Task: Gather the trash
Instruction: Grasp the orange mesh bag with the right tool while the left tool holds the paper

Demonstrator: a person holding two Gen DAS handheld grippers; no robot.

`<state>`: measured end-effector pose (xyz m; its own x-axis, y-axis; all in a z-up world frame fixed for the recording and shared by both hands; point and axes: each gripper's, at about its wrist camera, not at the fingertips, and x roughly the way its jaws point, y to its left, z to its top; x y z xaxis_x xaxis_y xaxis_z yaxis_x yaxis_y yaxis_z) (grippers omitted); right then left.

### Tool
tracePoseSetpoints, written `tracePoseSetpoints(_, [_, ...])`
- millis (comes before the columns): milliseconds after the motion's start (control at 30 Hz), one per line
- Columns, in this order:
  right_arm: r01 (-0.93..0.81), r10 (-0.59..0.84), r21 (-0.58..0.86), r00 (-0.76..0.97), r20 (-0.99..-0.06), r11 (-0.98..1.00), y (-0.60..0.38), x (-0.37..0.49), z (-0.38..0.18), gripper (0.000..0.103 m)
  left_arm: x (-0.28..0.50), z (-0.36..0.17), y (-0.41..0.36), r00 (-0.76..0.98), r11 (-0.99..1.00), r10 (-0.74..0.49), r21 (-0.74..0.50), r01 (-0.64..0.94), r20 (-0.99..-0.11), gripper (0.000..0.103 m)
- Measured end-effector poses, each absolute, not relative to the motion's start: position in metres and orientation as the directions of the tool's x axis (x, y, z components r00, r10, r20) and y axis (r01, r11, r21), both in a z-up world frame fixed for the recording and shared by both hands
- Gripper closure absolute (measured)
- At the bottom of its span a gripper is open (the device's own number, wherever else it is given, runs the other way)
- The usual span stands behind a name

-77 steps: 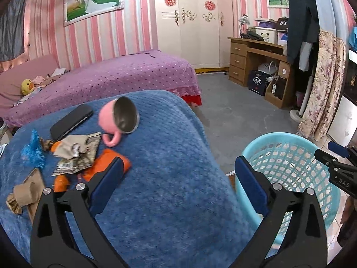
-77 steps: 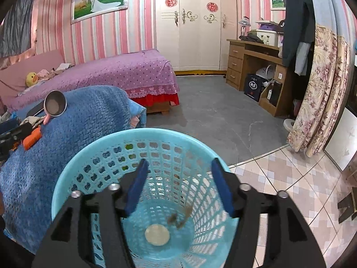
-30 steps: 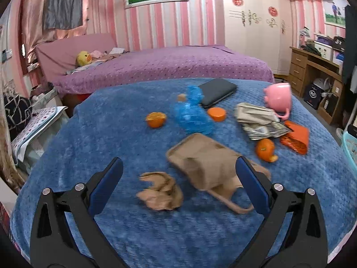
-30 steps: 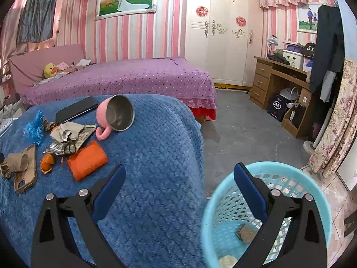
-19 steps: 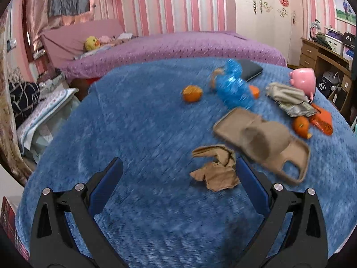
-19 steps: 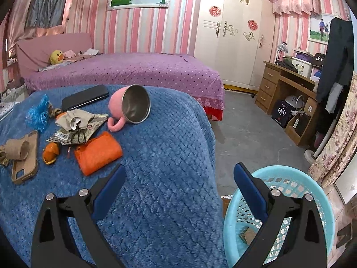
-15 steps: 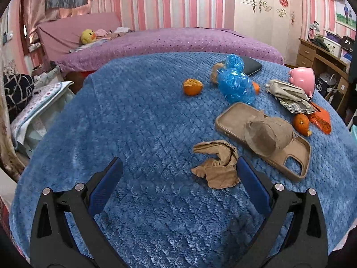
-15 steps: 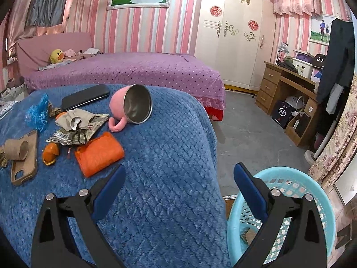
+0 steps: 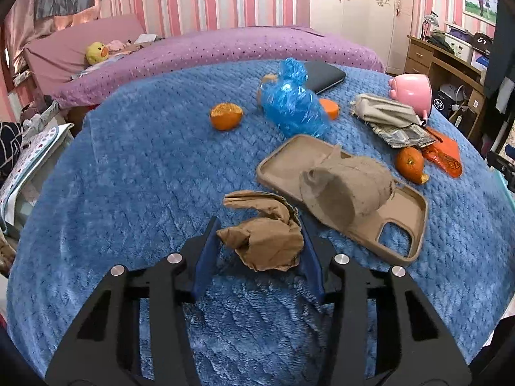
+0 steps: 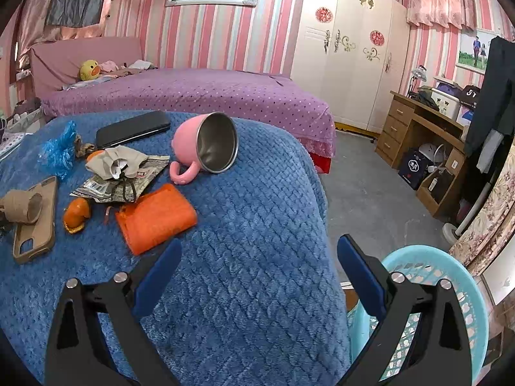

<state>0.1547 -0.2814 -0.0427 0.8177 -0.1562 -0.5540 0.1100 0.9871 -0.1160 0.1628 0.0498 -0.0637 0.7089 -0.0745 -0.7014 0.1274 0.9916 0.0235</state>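
Note:
A crumpled brown paper lies on the blue blanket. My left gripper is closing around it; both blue pads touch its sides. More litter lies beyond: a crushed brown paper cup on a tan phone case, a blue plastic bag, an orange half, an orange peel and a wad of newspaper. My right gripper hangs open and empty over the blanket's near edge, next to the turquoise basket.
A pink mug lies on its side beside a black phone and an orange pouch. A purple bed stands behind. At the right are a wooden desk and the grey floor.
My left gripper dropped toward the crumpled brown paper and its jaws came in from wide open onto its sides. My right gripper barely shifted and stays open.

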Motion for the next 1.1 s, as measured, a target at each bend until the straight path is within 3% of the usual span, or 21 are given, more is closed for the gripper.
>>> tracePoseSetpoints(333, [0.02,-0.08,-0.104,0.782,-0.618,0.994,-0.253,0.175,-0.054,0.008,0.16,-0.017,0.048,0.823,0.998,0.064,0.042,-0.049,-0.565,0.056])
tracePoseSetpoints(600, [-0.008,-0.044,-0.075,0.745,-0.666,0.997,-0.228,0.194,-0.062,0.01,0.166,-0.015,0.013,0.822,0.999,0.037,0.048,-0.011,-0.569,0.056])
tracePoseSetpoints(733, [-0.006,-0.054,-0.083,0.703,-0.709,0.997,-0.223,0.208,-0.071,0.048,0.168,-0.02,0.005,0.818,0.998,0.03,0.06,0.005,-0.575,0.056])
tracePoseSetpoints(800, [-0.022,-0.022,-0.053,0.709,-0.705,0.998,-0.226,0.208,-0.069,0.057,0.169,-0.022,0.006,0.816,0.998,0.036,0.064,0.001,-0.578,0.056])
tracePoseSetpoints(867, [-0.049,0.009,-0.037,0.705,-0.709,0.998,-0.223,0.209,-0.07,0.077,0.17,-0.022,0.007,0.813,0.998,0.034,0.056,-0.002,-0.581,0.056])
tracePoseSetpoints(967, [-0.058,0.015,-0.039,0.719,-0.695,0.998,-0.221,0.206,-0.067,0.092,0.171,-0.022,0.009,0.813,0.999,0.035,0.049,-0.007,-0.582,0.056])
tracePoseSetpoints(1100, [-0.05,0.023,-0.02,0.742,-0.67,0.999,-0.229,0.201,-0.061,0.098,0.171,-0.022,0.008,0.813,0.999,0.041,0.052,-0.014,-0.58,0.056])
